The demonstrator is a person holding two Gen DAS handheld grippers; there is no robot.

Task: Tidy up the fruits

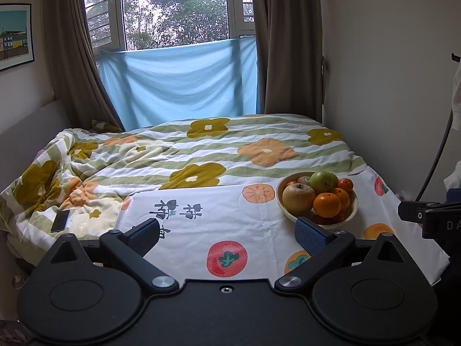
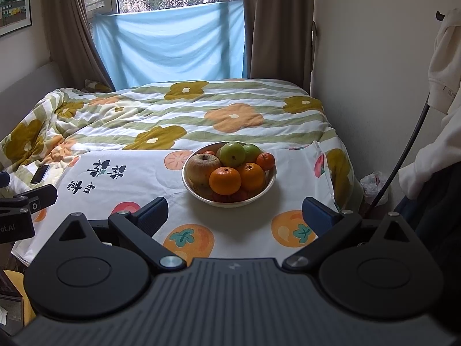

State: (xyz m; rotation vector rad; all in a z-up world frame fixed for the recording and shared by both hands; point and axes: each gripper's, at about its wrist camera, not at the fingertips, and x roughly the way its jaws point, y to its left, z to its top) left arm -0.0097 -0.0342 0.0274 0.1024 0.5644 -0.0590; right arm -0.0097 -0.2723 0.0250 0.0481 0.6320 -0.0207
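Cream-white and round, the fruit bowl [image 2: 201,194] sits on a white cloth printed with orange and red fruits [image 2: 138,181], which is spread over a bed. In the right wrist view the bowl is at about 12 o'clock from the right gripper [image 2: 234,213], a little way ahead of the blue finger pads [image 2: 152,212]. The right gripper's jaws are spread wide and hold nothing.

Inside the bowl are a big yellow-brown apple [image 2: 201,167], a green apple [image 2: 232,153] with a second green fruit [image 2: 253,151] just behind it, two round oranges [image 2: 225,180] side by side at the front, and a small orange-red fruit [image 2: 265,161] at the right rim. More fruit lies under them, but it is too hidden to tell what kind.

In the left wrist view the same bowl [image 1: 288,213] is at about 1 o'clock from the left gripper [image 1: 227,232], close to the tip of its right finger. The left gripper's jaws are also wide apart and empty.

A flowered quilt with green stripes [image 1: 201,144] covers the bed behind the cloth. A dark flat phone [image 1: 60,221] lies on the quilt at about 10 o'clock from the left gripper. A light blue sheet [image 2: 170,43] hangs across the bottom of the window, between brown curtains [image 2: 273,23].
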